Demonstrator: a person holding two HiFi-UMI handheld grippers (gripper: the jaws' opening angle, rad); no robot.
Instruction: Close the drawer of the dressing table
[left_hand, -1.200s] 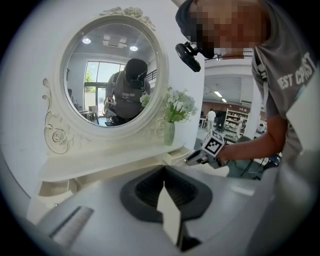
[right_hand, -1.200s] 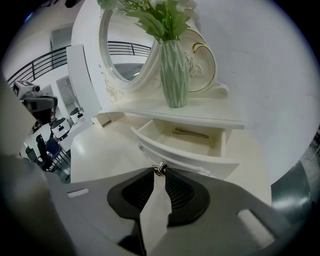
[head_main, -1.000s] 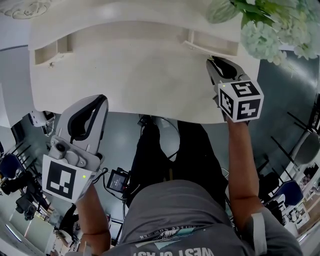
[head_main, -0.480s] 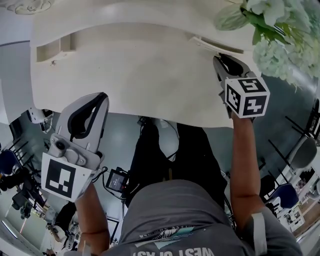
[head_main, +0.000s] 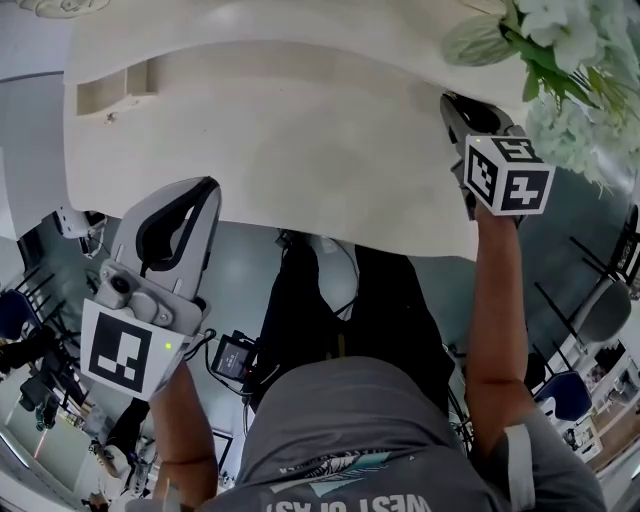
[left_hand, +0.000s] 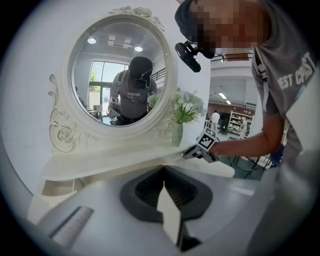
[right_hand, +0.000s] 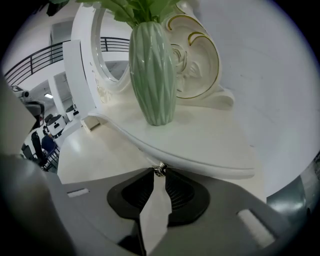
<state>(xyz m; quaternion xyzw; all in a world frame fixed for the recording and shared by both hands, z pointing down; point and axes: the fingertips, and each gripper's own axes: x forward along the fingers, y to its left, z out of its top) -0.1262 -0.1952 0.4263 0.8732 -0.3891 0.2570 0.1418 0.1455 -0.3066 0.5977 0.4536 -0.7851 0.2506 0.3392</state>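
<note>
both closed: right claw clamped on drawer knob, left claw together, empty.

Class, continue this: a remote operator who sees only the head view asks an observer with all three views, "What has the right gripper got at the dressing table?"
Observer: The right gripper is closed on a small metal knob just under the tabletop edge.
Operator: What stands above it?
Observer: A ribbed green vase, on that tabletop.
Operator: And the left gripper?
Observer: Its jaws are together, with nothing between them.
</note>
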